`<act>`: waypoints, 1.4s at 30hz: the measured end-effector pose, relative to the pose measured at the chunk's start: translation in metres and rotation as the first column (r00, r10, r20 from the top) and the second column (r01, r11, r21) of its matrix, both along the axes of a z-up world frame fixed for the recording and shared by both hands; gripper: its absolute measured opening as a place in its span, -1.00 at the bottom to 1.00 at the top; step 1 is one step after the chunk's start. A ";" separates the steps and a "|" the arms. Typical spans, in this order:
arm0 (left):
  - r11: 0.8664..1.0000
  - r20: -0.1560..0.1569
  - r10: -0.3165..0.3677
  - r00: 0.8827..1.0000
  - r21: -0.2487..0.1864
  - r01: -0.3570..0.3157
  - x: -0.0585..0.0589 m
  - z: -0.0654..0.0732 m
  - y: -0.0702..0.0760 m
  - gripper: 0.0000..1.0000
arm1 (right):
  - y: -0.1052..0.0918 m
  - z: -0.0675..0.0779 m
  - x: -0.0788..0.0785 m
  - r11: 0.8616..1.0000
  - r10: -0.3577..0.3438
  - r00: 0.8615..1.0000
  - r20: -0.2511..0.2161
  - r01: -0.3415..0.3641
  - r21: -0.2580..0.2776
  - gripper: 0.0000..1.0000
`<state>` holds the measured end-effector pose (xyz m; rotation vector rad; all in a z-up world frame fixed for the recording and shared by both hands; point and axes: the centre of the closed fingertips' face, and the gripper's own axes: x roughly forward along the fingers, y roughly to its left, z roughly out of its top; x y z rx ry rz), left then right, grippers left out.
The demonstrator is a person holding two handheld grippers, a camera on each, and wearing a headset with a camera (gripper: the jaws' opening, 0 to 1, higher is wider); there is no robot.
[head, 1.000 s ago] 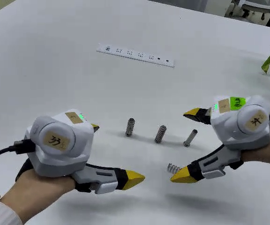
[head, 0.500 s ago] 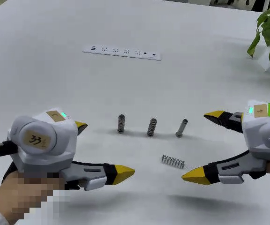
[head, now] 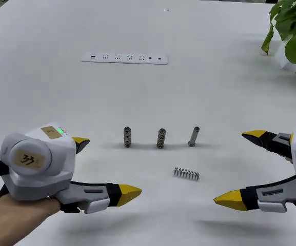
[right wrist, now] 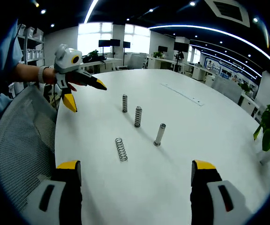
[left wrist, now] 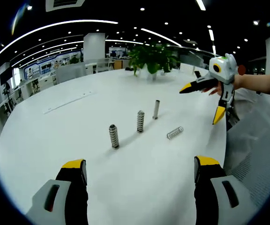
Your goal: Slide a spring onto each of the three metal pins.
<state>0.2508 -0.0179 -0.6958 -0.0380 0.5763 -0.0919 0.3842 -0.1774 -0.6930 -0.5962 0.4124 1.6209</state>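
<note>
Loose steel coil spring (head: 186,174) lying on white tabletop (head: 214,92) near bare metal pin (head: 193,136), two spring-sleeved pins (head: 161,138) beside it, my left gripper (head: 108,166) and right gripper (head: 234,168) fingers released, empty

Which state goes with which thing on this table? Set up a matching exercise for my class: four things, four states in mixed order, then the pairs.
Things:
1 leftmost pin
2 rightmost pin
3 loose spring
4 left gripper

States:
A lies flat on the table
B upright and bare
C open, holding nothing
D upright, already sleeved in coils

Pairs: 1-D, 2-B, 3-A, 4-C
</note>
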 end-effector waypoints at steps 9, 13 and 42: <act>0.997 -0.024 -0.075 0.997 0.021 0.076 0.004 -0.003 -0.014 0.93 | -0.003 0.001 -0.006 1.000 -0.017 1.000 -0.025 0.017 0.010 0.99; 0.992 -0.033 -0.117 0.993 0.034 0.118 0.010 -0.002 -0.021 0.92 | -0.005 0.000 -0.007 0.999 -0.030 0.999 -0.039 0.030 0.014 0.99; 0.830 -0.216 -0.507 0.835 0.141 0.540 0.080 -0.042 -0.089 -0.21 | -0.029 -0.014 -0.011 0.994 -0.109 0.990 -0.085 0.110 0.010 0.98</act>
